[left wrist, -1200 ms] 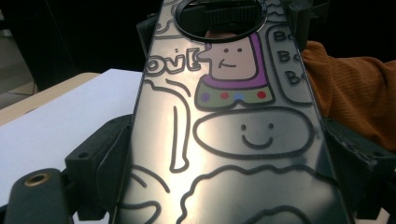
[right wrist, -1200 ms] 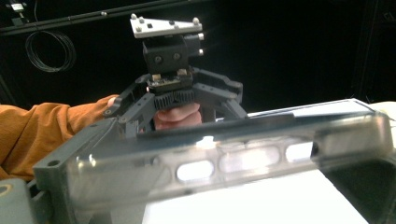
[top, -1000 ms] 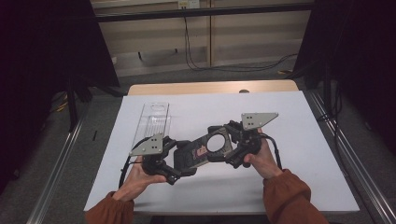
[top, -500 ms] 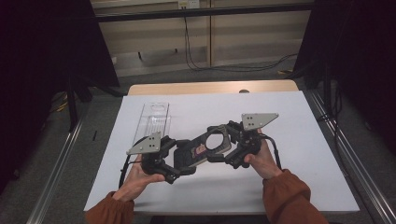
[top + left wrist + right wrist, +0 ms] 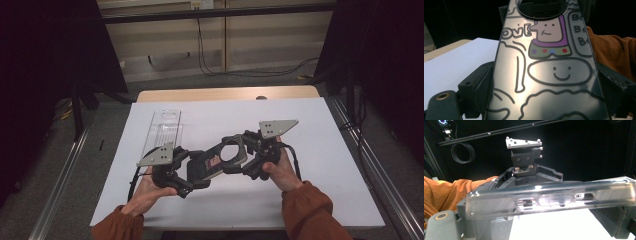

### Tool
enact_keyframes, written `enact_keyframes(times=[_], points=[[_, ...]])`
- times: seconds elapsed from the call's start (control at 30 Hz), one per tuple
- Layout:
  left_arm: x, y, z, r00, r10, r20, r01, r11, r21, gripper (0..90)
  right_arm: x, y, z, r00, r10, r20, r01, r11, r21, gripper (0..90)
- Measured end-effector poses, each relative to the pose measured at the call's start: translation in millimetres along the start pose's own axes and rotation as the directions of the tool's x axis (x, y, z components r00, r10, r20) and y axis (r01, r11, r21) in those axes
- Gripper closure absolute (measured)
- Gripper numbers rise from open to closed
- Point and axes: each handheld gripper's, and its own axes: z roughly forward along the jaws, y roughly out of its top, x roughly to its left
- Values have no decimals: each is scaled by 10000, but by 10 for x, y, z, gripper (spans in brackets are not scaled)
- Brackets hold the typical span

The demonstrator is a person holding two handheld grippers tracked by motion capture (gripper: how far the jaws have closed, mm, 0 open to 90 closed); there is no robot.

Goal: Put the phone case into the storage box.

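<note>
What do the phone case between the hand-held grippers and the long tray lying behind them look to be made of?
Phone case: probably glossy plastic. The dark printed back mirrors light, and the rim in the right gripper view is translucent and smoky with bright glints, possibly soft.
Tray: clear, rigid-looking plastic, perhaps acrylic. The white table shows through it and its edges catch light.

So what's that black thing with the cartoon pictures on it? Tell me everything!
It looks like a phone case: glossy dark plastic with a clear rim, a big round hole near one end, and doodles of a smiling face and a purple-hooded figure. It is held off the white table, the left gripper and right gripper each clamping one end.
</note>
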Motion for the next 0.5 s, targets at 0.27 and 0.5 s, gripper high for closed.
enact_keyframes(times=[0.27, 0.5], points=[[3, -21, 16, 9997, -217, -94, 217, 9997, -59, 99, 6, 8, -6, 9999, 74, 93, -76, 9999, 132, 113], [-11, -38, 46, 9989, -356, -298, 358, 9993, 47, 47, -2, 9, -5, 9996, 180, 226, -184, 9997, 173, 116]])
